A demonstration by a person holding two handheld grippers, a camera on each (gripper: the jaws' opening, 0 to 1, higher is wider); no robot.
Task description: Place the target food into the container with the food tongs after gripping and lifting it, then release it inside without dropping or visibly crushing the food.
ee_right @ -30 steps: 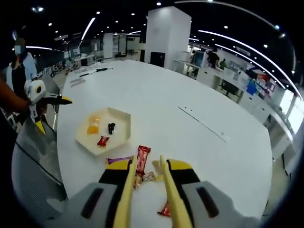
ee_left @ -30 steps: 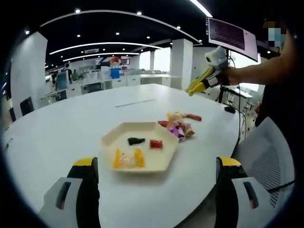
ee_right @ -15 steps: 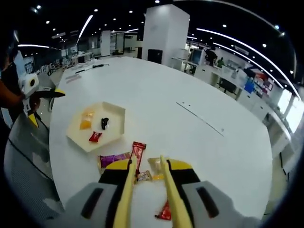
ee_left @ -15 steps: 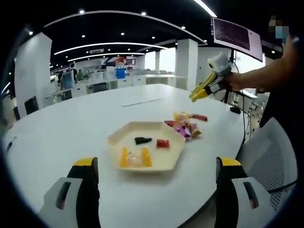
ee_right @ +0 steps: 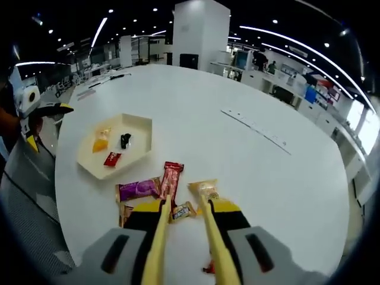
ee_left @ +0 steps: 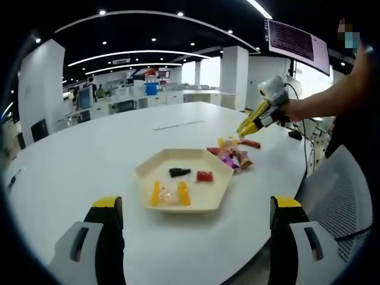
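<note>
A cream hexagonal tray (ee_left: 148,172) lies on the white table, holding an orange candy (ee_left: 168,194), a black piece (ee_left: 178,173) and a red piece (ee_left: 204,176). To its right lies a pile of wrapped snacks (ee_left: 231,157). My left gripper (ee_left: 196,202) stands wide open near the table edge, short of the tray. My right gripper (ee_right: 187,208) is shut on yellow food tongs (ee_right: 168,202). The tong tips are apart, just over a red packet (ee_right: 171,178), a yellow packet (ee_right: 205,189) and a small wrapped candy (ee_right: 183,211). A purple packet (ee_right: 138,190) lies to their left.
The round white table (ee_right: 249,178) stretches far beyond the snacks. A mesh chair (ee_left: 332,196) stands at the table edge beside the person's arm (ee_left: 323,98). A monitor (ee_left: 297,44) hangs behind. Desks and pillars fill the office background.
My right gripper has come down and forward with the tongs, from above the table to just over the snack pile. The left gripper has barely moved.
</note>
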